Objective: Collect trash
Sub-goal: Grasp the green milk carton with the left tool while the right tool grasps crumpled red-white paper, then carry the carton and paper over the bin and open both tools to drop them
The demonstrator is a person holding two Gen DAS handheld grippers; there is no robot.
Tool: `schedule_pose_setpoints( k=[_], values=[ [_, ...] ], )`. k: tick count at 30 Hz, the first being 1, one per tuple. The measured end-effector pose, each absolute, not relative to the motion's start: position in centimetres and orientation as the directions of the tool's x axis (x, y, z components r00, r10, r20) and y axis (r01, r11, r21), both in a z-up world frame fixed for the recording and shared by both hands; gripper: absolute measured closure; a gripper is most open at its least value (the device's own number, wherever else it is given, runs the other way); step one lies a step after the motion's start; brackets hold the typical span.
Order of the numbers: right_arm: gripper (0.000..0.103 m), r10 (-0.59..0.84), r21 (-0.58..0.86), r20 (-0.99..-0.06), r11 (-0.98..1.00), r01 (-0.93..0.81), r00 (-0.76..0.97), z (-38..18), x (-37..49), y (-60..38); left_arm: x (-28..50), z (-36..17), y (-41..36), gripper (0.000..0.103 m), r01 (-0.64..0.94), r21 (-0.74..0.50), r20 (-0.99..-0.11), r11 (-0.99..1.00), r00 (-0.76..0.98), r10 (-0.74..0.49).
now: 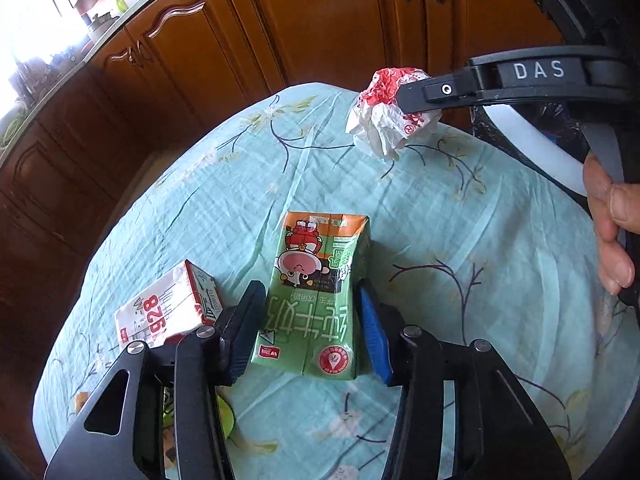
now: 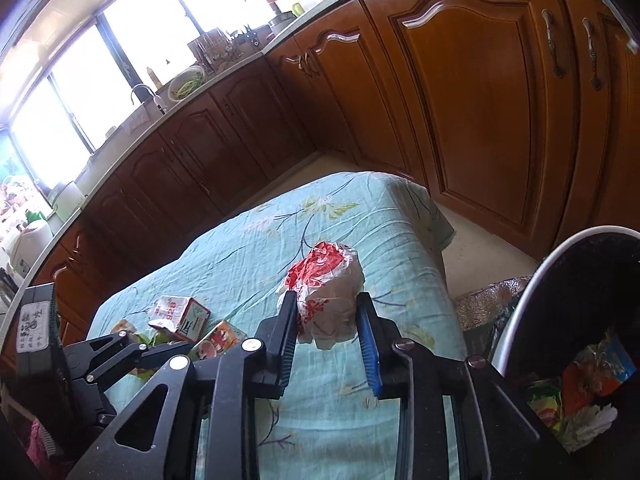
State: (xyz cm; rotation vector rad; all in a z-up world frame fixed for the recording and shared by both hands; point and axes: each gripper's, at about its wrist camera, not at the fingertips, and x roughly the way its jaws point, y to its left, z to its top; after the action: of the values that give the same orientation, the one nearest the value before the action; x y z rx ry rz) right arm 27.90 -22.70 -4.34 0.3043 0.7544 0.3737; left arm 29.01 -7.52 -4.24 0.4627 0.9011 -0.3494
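Observation:
A green milk carton [image 1: 316, 300] lies flat on the turquoise floral tablecloth [image 1: 460, 232]. My left gripper [image 1: 308, 328] has its jaws on both sides of the carton, touching it. A white and red carton [image 1: 168, 314] lies just left of it, also visible in the right wrist view [image 2: 182, 316]. My right gripper [image 2: 328, 328] is shut on a crumpled white and red paper ball [image 2: 326, 288] and holds it above the table; the ball also shows in the left wrist view [image 1: 390, 112]. The left gripper shows at lower left in the right wrist view [image 2: 160, 354].
A black bin with a white rim [image 2: 520, 308] stands right of the table and holds colourful wrappers [image 2: 580, 392]. Wooden kitchen cabinets [image 2: 460, 100] run behind the table. The table's far edge [image 2: 400, 184] drops to a pale floor.

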Motion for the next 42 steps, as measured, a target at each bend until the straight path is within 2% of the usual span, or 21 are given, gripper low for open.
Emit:
schedule_pose_setpoints(
  k=[5, 12, 21, 28, 42],
  values=[
    [0.074, 0.443, 0.421, -0.564, 0.88, -0.218, 0.697, -3.4, 24.1, -24.9, 26.6, -3.5, -7.6, 0.058, 0.468, 0.155, -0.813, 0.87, 0.561, -0.157],
    [0.074, 0.44, 0.454, -0.53, 0.869, -0.196, 0.725, -2.9, 18.9, -27.7, 23.5, -2.5, -7.1, 0.058, 0.415, -0.093, -0.795, 0.905, 0.517, -0.319],
    [0.074, 0.425, 0.474, -0.502, 0.864, -0.172, 0.753, -2.3, 14.6, -30.1, 18.9, -2.2, -8.1, 0.059, 0.365, -0.254, -0.735, 0.896, 0.528, -0.424],
    [0.074, 0.397, 0.479, -0.49, 0.866, -0.141, 0.776, -2.4, 12.3, -32.1, 17.7, -0.7, -9.9, 0.059, 0.384, -0.303, -0.694, 0.872, 0.538, -0.478],
    [0.074, 0.329, 0.488, -0.479, 0.87, -0.065, 0.814, -2.6, 10.5, -36.4, 17.3, 1.1, -13.6, 0.059, 0.44, -0.289, -0.669, 0.85, 0.542, -0.508]
  ],
)
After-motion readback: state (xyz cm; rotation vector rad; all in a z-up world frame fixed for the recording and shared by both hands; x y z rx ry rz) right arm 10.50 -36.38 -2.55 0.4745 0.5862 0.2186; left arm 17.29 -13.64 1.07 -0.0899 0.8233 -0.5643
